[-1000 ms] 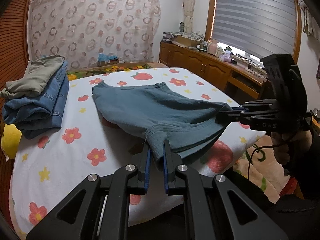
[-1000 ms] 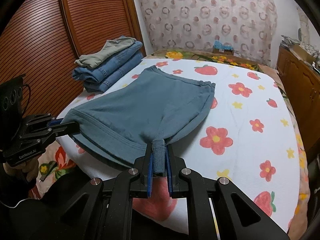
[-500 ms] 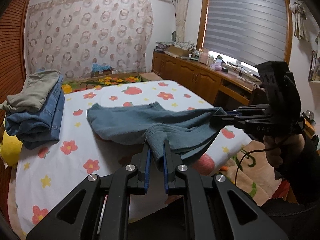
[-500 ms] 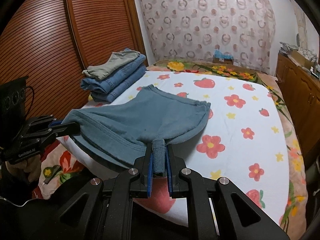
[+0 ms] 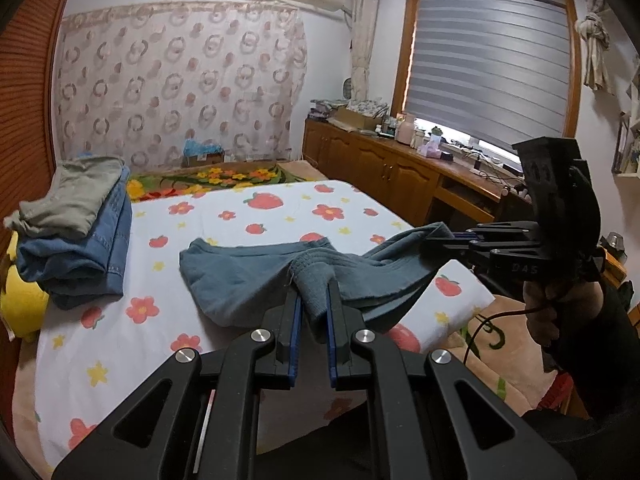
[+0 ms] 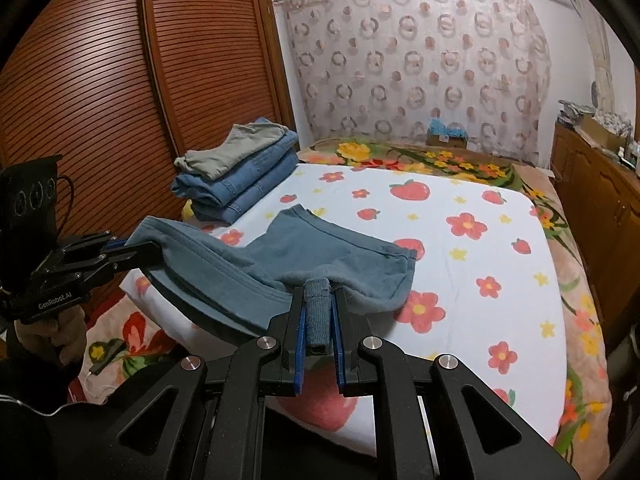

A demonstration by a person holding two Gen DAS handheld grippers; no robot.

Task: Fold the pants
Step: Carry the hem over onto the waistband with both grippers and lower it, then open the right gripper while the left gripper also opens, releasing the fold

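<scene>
While a stack of folded jeans topped by a grey-green garment sits at the bed's far left corner, well apart from the work, nothing blocks the blue-grey pants near the front edge. Beyond the right edge runs a wooden cabinet under the window. The left gripper pinches one ribbed end of the pants, the right gripper the other. Compared with a second ago, both held ends have risen, and the cloth has bunched up, covering less of the sheet.
</scene>
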